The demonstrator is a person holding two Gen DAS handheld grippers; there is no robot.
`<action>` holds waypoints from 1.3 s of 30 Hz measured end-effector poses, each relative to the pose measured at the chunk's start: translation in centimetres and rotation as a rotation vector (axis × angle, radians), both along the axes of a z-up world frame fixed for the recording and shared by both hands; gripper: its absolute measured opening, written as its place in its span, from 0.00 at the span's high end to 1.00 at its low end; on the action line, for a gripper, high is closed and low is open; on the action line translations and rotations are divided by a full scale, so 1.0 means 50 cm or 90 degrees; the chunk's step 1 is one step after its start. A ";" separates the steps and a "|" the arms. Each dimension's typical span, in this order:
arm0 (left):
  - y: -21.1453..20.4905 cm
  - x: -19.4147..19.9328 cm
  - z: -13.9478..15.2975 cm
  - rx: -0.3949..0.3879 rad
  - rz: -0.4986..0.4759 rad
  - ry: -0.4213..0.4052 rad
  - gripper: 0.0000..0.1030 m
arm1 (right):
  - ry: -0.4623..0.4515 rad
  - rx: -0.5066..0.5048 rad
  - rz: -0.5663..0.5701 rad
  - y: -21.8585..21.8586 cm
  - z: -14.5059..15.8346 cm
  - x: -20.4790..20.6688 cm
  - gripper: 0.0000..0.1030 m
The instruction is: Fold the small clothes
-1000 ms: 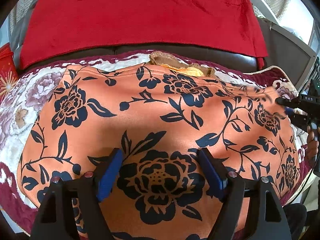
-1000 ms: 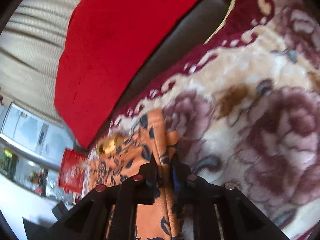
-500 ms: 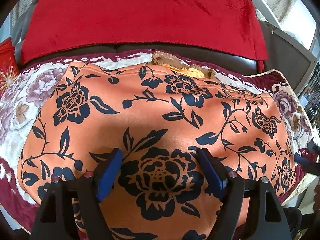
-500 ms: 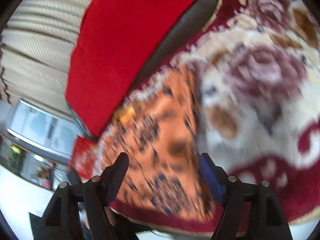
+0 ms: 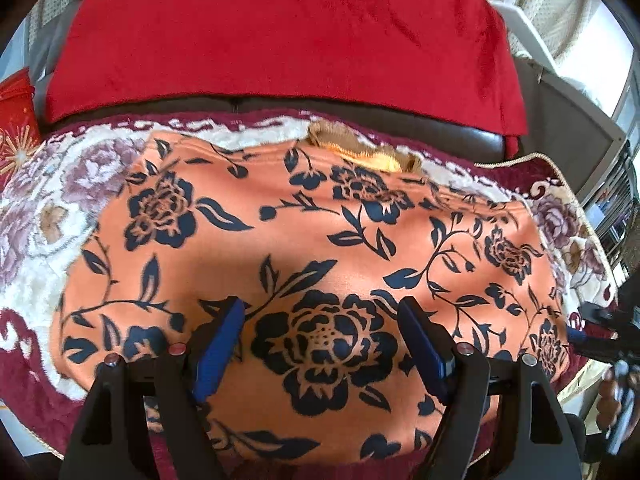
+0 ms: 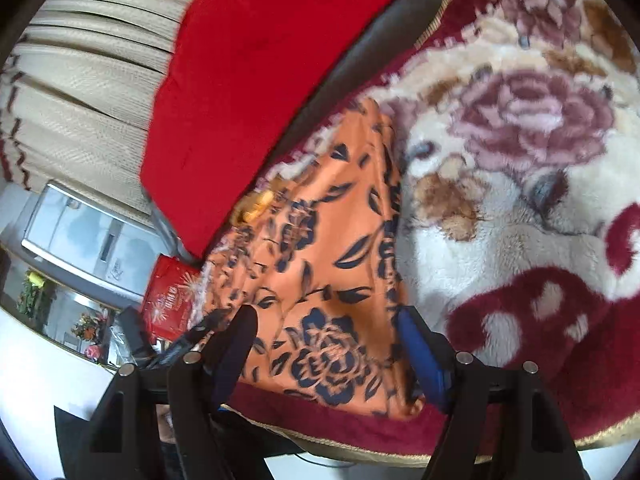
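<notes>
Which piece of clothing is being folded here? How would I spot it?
Find the sofa with the red throw over its back. On the seat's plush rose-patterned blanket lies the orange garment, the only fabric printed with dark navy flowers and vines.

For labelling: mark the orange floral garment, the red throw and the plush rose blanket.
orange floral garment (image 5: 304, 248), left wrist view, middle panel.
red throw (image 5: 280, 36), left wrist view, centre.
plush rose blanket (image 6: 520, 208), right wrist view, cream pile.

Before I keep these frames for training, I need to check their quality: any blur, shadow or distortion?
Left wrist view: sharp, strong fisheye bulge; a soft shadow crosses the orange floral garment; the right gripper at the right edge is smeared. Right wrist view: softer, the garment's far end is blurred, the floral blanket stays fairly clear, and the bright white area lower left is washed out.
</notes>
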State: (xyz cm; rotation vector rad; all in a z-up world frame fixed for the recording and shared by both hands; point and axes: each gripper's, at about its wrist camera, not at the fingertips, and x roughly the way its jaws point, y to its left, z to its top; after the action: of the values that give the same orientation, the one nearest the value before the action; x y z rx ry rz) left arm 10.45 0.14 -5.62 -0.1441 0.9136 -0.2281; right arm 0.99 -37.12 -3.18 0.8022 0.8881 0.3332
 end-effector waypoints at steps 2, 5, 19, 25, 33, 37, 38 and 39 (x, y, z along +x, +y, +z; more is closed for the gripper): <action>0.012 -0.008 0.004 0.005 0.000 -0.007 0.23 | 0.029 0.000 0.015 0.009 -0.017 0.024 0.26; 0.032 -0.017 0.000 0.010 0.004 -0.005 0.23 | 0.040 -0.019 0.028 0.021 -0.020 0.049 0.26; 0.112 -0.039 -0.006 0.017 0.046 -0.005 0.23 | 0.060 -0.139 0.071 0.040 0.000 0.149 0.83; 0.175 -0.049 -0.017 0.006 0.089 0.008 0.23 | 0.039 -0.234 0.049 0.072 0.043 0.136 0.81; 0.336 -0.073 -0.003 -0.060 0.171 0.030 0.23 | 0.030 -0.235 -0.093 0.006 0.045 0.061 0.29; 0.380 -0.070 -0.026 -0.164 0.150 0.085 0.23 | -0.056 -0.201 -0.094 0.031 0.114 -0.006 0.28; 0.382 -0.068 -0.033 -0.192 0.143 0.103 0.23 | -0.079 -0.189 -0.077 0.048 0.126 -0.017 0.28; 0.382 -0.063 -0.043 -0.224 0.134 0.124 0.23 | -0.100 -0.179 -0.056 0.073 0.134 -0.024 0.27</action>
State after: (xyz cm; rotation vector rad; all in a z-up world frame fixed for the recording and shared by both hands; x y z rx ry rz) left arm 7.29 19.24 -7.76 -0.5932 1.0385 -0.1788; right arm -0.23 -33.48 3.52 0.5455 0.7308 0.1857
